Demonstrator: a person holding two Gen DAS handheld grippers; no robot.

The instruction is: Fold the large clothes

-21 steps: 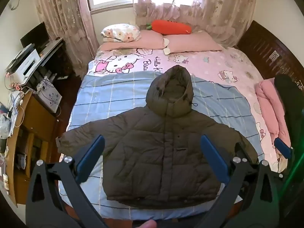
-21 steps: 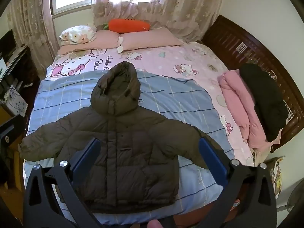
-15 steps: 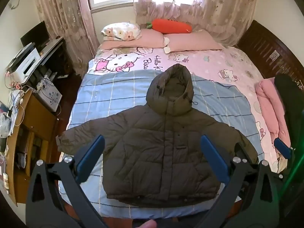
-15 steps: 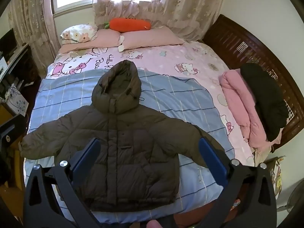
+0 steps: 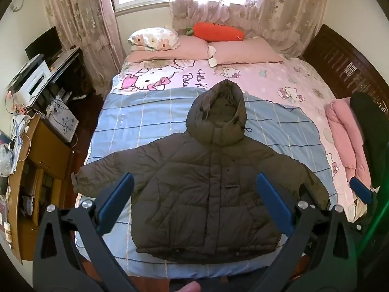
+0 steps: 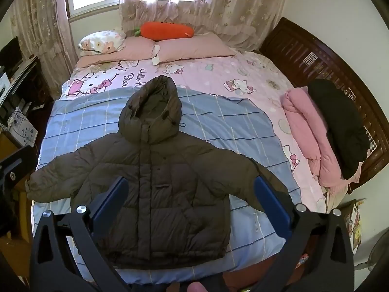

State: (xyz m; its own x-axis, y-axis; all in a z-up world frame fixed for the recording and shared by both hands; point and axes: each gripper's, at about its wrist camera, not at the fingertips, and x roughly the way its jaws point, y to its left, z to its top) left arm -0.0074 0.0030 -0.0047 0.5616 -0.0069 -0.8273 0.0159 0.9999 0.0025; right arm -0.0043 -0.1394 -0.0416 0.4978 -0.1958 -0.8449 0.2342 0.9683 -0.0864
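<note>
A dark olive hooded puffer jacket (image 5: 209, 189) lies flat and face up on the blue checked sheet (image 5: 145, 121) of the bed, sleeves spread to both sides, hood toward the pillows. It also shows in the right wrist view (image 6: 165, 194). My left gripper (image 5: 194, 199) is open and empty, held above the jacket's lower half. My right gripper (image 6: 189, 199) is open and empty, above the jacket's right side and hem. One blue finger of the right gripper (image 5: 361, 189) shows at the right edge of the left wrist view.
Pink pillows (image 5: 243, 51) and an orange carrot plush (image 5: 218, 32) lie at the head of the bed. Folded pink (image 6: 308, 136) and black (image 6: 338, 126) clothes lie at the bed's right side by the dark wooden bed frame (image 6: 304, 56). Desks with a printer (image 5: 31, 80) stand at left.
Both grippers have risen or drawn back slightly; the jacket sits a little lower in both views. Nothing was taken hold of.
</note>
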